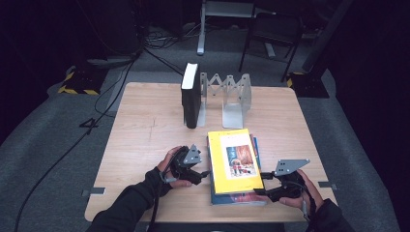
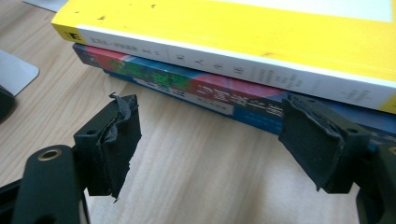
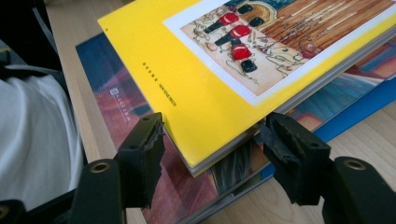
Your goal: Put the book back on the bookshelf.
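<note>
The right tongs (image 3: 210, 140) are standing spread around the near corner of the yellow book (image 3: 187, 79), one jaw at each side of that corner; the pads are sitting just beside the cover edges, and it is hard to tell whether they are actually touching. In the high view these right tongs (image 1: 263, 186) are lying at the book's near right corner, with the person's right hand (image 1: 302, 191) wrapped around the grip behind them.

The left tongs (image 2: 210, 144) are spread wide with nothing between the jaws, only bare wood. They are pointing at the spines of the two stacked books from just beside them, without touching. From above, the left tongs (image 1: 203, 171) are sitting by the stack's left edge, carried by the left hand (image 1: 171, 166).

The yellow book (image 1: 235, 162) is lying flat on top of a blue book (image 2: 187, 88), whose cover is sticking out beneath it at the near and right sides. The stack is resting on the near half of the wooden counter (image 1: 145, 140).

Farther back, a black book (image 1: 190, 96) is standing upright against the left end of a grey metal bookend rack (image 1: 232, 96), well apart from the stack.
</note>
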The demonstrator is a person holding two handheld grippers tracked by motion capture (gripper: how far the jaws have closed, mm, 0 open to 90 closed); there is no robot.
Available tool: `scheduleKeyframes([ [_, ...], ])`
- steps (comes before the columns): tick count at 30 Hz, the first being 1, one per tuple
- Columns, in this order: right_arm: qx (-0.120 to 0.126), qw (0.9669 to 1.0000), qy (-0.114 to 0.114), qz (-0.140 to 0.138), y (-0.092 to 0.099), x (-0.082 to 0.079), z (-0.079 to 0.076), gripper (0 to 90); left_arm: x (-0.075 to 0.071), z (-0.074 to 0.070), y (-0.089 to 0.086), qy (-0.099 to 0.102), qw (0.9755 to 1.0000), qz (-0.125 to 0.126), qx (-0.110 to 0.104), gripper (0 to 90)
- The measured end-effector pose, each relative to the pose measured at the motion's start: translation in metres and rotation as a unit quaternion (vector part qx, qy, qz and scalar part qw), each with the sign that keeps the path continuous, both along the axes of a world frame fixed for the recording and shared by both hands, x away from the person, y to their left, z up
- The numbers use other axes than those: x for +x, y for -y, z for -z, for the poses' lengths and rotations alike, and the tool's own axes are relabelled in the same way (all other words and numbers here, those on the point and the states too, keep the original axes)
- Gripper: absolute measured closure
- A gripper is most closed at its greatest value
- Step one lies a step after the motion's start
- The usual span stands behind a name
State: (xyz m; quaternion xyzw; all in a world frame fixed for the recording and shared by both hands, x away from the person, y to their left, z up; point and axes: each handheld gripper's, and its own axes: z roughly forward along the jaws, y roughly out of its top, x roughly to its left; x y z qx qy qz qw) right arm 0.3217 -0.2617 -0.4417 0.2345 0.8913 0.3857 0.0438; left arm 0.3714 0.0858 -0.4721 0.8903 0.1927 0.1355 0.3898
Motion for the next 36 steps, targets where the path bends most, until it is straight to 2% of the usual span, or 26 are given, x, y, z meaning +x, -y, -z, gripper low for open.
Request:
scheduleKeyframes([
  [5,0.002,1.0,-0.001,0.002,-0.001,0.001,-0.003,38.1,0.008,-0.001,0.002,0.006,0.9999,-0.008,-0.002,20.5],
  [6,-0.003,1.0,0.003,0.002,0.0,0.0,-0.004,38.1,0.009,-0.002,0.002,0.012,0.9999,-0.01,0.0,21.7],
  [9,0.005,1.0,0.003,-0.005,0.007,-0.004,-0.011,37.2,0.012,-0.001,0.002,0.012,0.9999,-0.011,0.0,20.5],
  [12,0.004,0.9999,0.012,0.0,0.005,-0.002,-0.015,38.7,0.014,-0.001,0.002,0.012,0.9998,-0.014,0.002,20.2],
  [15,-0.014,0.9999,0.008,0.004,-0.002,0.006,-0.012,38.3,0.017,-0.002,0.003,0.013,0.9998,-0.016,0.004,19.9],
  [17,-0.017,0.9999,0.004,0.004,-0.003,0.009,-0.01,37.3,0.019,-0.002,0.002,0.013,0.9998,-0.017,0.004,19.4],
  [20,-0.017,0.9997,-0.018,0.005,-0.006,0.022,-0.006,31.2,0.022,-0.001,0.002,0.01,0.9997,-0.021,0.001,18.9],
  [23,-0.017,0.9994,-0.03,0.007,-0.008,0.03,-0.005,27.5,0.026,-0.001,0.002,0.006,0.9997,-0.022,-0.003,18.0],
  [27,-0.02,0.9991,-0.036,0.014,-0.011,0.038,-0.004,25.0,0.03,-0.001,0.001,0.012,0.9997,-0.023,-0.003,18.0],
  [28,-0.019,0.9987,-0.046,0.012,-0.012,0.042,-0.003,23.9,0.03,-0.001,0.001,0.013,0.9997,-0.022,-0.003,18.0],
  [31,-0.025,0.9988,-0.042,0.01,-0.015,0.046,-0.004,22.5,0.031,-0.001,0.001,0.016,0.9997,-0.02,0.0,17.6],
  [32,-0.036,0.9988,-0.033,0.007,-0.02,0.047,-0.006,21.9,0.032,-0.001,0.001,0.016,0.9997,-0.02,0.001,17.0],
  [36,-0.039,0.9986,-0.034,0.01,-0.022,0.05,-0.006,21.9,0.033,0.001,0.0,0.014,0.9996,-0.025,-0.003,17.0],
])
